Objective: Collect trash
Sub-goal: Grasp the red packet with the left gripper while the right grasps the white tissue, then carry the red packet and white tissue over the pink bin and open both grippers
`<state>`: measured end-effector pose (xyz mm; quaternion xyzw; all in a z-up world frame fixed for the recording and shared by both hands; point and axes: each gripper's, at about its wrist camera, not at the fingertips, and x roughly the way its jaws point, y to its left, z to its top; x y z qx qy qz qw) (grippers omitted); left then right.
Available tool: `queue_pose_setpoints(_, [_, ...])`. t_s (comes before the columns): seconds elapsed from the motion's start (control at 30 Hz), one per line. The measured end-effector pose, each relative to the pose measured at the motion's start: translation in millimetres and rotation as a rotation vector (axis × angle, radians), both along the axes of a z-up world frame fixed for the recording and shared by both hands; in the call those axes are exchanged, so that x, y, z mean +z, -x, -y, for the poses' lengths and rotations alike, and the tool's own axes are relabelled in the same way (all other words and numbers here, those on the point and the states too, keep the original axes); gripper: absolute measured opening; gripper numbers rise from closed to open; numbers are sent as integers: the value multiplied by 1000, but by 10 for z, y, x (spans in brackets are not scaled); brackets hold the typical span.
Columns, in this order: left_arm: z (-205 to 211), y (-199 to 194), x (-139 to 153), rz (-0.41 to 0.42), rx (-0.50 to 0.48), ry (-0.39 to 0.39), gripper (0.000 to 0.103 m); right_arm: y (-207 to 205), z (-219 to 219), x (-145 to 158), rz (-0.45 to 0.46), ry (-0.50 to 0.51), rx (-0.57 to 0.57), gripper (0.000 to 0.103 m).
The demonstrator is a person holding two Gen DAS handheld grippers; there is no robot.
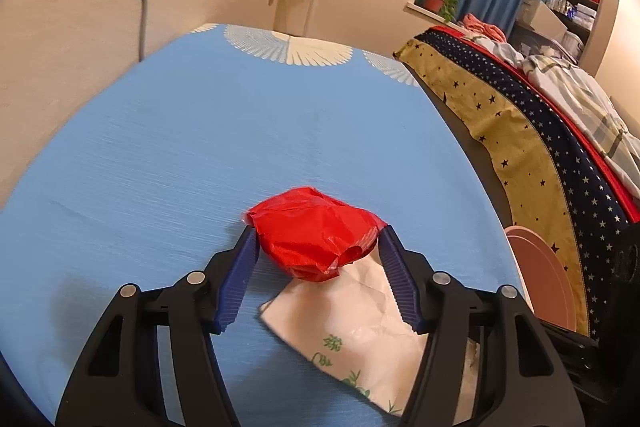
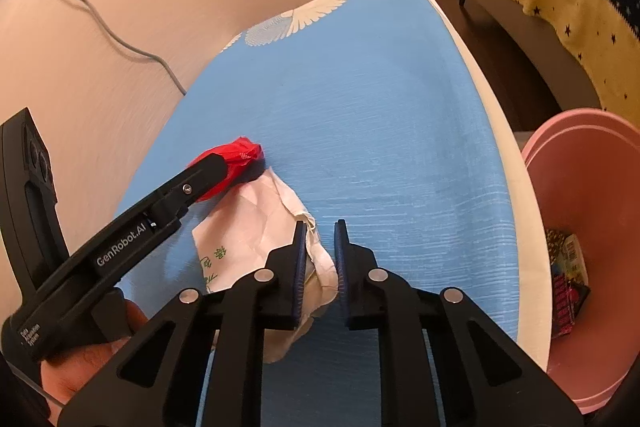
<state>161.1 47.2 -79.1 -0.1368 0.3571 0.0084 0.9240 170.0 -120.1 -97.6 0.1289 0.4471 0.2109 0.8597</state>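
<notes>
Trash lies on the table (image 1: pixel 160 131): left gripper (image 1: pixel 316 247) spreads around the red bag (image 1: pixel 316 239), ready to pinch; right gripper (image 2: pixel 320 259), nearly pressed together, beside the bag on white paper (image 2: pixel 248 227), near the bin (image 2: pixel 588 195).

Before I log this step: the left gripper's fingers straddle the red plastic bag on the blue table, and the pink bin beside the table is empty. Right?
Not quite. The pink bin already holds colourful packaging, as the right wrist view shows. The rest stands: the left gripper straddles the red plastic bag on the blue table.
</notes>
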Motion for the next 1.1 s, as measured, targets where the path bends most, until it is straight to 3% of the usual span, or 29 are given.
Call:
queue_pose_setpoints(0.17, [-57,91,55,17,17,-4,59,103,-13,160,75,39,-3,9])
queue_pose_setpoints(0.6, [-51,393,252,63,14,2,59,445,160,542,222,145,-81,8])
queue_pose_setpoints(1.1, [133,605,409,99,-30,11,59,765,494,867,334,222,-200,8])
